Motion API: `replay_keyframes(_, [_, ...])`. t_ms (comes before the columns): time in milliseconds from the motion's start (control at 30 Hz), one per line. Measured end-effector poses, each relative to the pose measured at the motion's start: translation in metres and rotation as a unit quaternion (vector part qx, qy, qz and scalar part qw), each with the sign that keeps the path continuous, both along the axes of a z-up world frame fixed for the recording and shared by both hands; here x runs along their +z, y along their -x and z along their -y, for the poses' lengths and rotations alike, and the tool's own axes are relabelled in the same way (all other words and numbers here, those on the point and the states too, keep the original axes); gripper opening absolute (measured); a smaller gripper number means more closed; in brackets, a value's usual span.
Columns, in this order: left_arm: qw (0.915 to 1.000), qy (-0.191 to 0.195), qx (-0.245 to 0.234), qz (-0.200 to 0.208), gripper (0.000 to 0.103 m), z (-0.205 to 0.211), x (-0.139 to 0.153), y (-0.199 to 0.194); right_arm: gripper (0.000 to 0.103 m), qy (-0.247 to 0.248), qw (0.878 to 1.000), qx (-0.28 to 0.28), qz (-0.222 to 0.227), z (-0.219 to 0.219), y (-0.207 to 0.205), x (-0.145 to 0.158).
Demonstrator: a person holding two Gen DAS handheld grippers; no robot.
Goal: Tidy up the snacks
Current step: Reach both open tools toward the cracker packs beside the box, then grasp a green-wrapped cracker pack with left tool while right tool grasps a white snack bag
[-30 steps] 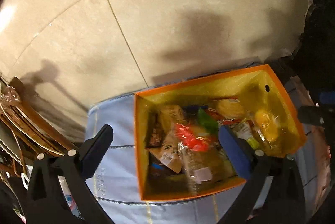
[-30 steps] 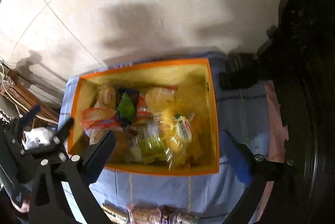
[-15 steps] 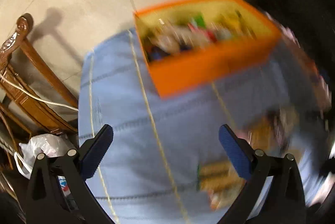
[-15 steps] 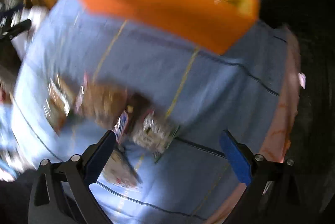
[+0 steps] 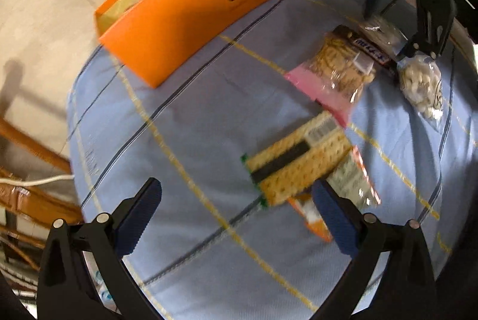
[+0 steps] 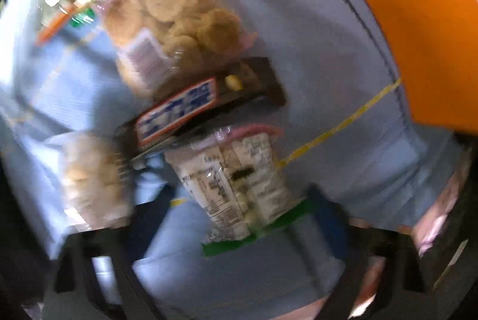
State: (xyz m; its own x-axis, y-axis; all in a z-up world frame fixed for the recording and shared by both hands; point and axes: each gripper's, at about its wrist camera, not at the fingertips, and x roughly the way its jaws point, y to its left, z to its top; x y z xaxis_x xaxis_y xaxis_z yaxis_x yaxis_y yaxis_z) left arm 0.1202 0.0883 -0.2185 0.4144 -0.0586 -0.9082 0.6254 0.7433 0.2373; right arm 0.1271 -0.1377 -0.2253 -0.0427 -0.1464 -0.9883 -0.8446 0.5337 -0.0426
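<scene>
Left wrist: orange box [image 5: 191, 18] holds snacks | left gripper [image 5: 236, 211] apart | right gripper [image 6: 239, 209] closing around label-covered packet [image 6: 236, 185]

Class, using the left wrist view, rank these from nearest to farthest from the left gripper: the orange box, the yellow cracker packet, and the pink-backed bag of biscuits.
1. Yellow cracker packet: just ahead of the left gripper, toward its right finger.
2. Pink-backed bag of biscuits: farther up the blue cloth, to the right.
3. Orange box: at the cloth's far edge, upper left.
</scene>
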Motion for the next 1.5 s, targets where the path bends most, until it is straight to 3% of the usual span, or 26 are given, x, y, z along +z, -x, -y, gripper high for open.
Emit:
replay_keyframes(133, [0.9982,0.002,-0.060,-0.011,0.099,0.017,-0.019,-0.011,0.047,0.016,0.996,-0.083,0.001,0.021,0.006,0.001])
replay_keyframes(233, [0.9899,0.023,-0.131,-0.048,0.098,0.024,-0.023,-0.015,0.047,-0.002,0.989,-0.148,-0.007,0.034,0.007,0.014])
replay_keyframes(300, [0.9778,0.007,-0.202,-0.055,0.098,0.027,-0.026,-0.009,0.047,-0.008,0.985,-0.174,-0.002,0.039,0.006,0.021])
replay_keyframes(367, [0.9537,-0.006,-0.292,-0.072,0.098,0.030,-0.030,0.001,0.047,-0.010,0.980,-0.201,0.006,0.039,0.004,0.030])
replay_keyframes(433, [0.9377,-0.012,-0.339,-0.076,0.099,0.033,-0.033,0.005,0.047,-0.029,0.970,-0.241,0.021,0.043,-0.001,0.043])
replay_keyframes(500, [0.9332,-0.008,-0.351,-0.078,0.099,0.040,-0.037,-0.002,0.047,-0.057,0.957,-0.282,0.036,0.044,-0.001,0.058])
replay_keyframes(567, [0.9435,-0.022,-0.323,-0.069,0.099,0.047,-0.046,-0.015,0.047,-0.095,0.938,-0.331,0.045,0.052,0.005,0.075])
replay_keyframes(600, [0.9579,-0.006,-0.276,-0.080,0.099,0.048,-0.048,-0.027,0.047,-0.112,0.930,-0.348,0.050,0.054,0.008,0.083])
replay_keyframes(633, [0.9670,0.011,-0.240,-0.085,0.097,0.046,-0.048,-0.030,0.047,-0.132,0.919,-0.366,0.054,0.056,0.013,0.093])
replay_keyframes(700, [0.9760,0.051,-0.192,-0.090,0.073,0.037,-0.046,-0.021,0.048,-0.159,0.907,-0.386,0.062,0.062,0.021,0.105])
replay_keyframes(733, [0.9782,0.062,-0.180,-0.083,0.055,0.032,-0.044,-0.012,0.047,-0.181,0.894,-0.404,0.066,0.071,0.023,0.116])
replay_keyframes(767, [0.9828,0.062,-0.156,-0.076,0.049,0.029,-0.043,-0.001,0.047,-0.201,0.881,-0.421,0.072,0.073,0.028,0.123])
replay_keyframes(867, [0.9874,0.094,-0.047,-0.119,0.047,0.023,-0.039,0.008,0.048,-0.268,0.846,-0.452,0.090,0.066,0.045,0.136])
replay_keyframes(933, [0.9880,0.106,0.029,-0.108,0.047,0.020,-0.034,0.012,0.048,-0.313,0.823,-0.463,0.100,0.063,0.049,0.138])
replay_keyframes(1000, [0.9805,0.128,0.124,-0.083,0.047,0.015,-0.028,0.015,0.048,-0.343,0.803,-0.478,0.093,0.054,0.047,0.127])
replay_keyframes(1067, [0.9656,0.140,0.203,-0.083,0.047,0.009,-0.027,0.018,0.048,-0.345,0.800,-0.483,0.080,0.049,0.042,0.116])
replay_keyframes(1100, [0.9529,0.159,0.241,-0.093,0.047,0.006,-0.027,0.020,0.048,-0.341,0.805,-0.479,0.078,0.048,0.036,0.111])
replay_keyframes(1167, [0.9418,0.183,0.266,-0.093,0.047,0.006,-0.024,0.026,0.047,-0.332,0.819,-0.457,0.104,0.045,0.030,0.113])
replay_keyframes(1200, [0.9435,0.176,0.268,-0.082,0.047,0.009,-0.022,0.029,0.047,-0.326,0.820,-0.456,0.115,0.044,0.034,0.115])
replay_keyframes(1267, [0.9442,0.155,0.279,-0.080,0.047,0.011,-0.018,0.031,0.047,-0.326,0.811,-0.474,0.105,0.049,0.029,0.112])
replay_keyframes(1300, [0.9422,0.160,0.282,-0.085,0.047,0.009,-0.017,0.030,0.047,-0.330,0.810,-0.474,0.100,0.049,0.027,0.114])
replay_keyframes(1367, [0.9401,0.155,0.292,-0.082,0.047,0.014,-0.012,0.025,0.047,-0.303,0.823,-0.467,0.116,0.048,0.025,0.114])
replay_keyframes(1500, [0.9322,0.155,0.319,-0.072,0.046,-0.001,0.011,0.012,0.047,-0.311,0.813,-0.480,0.108,0.047,0.024,0.119])
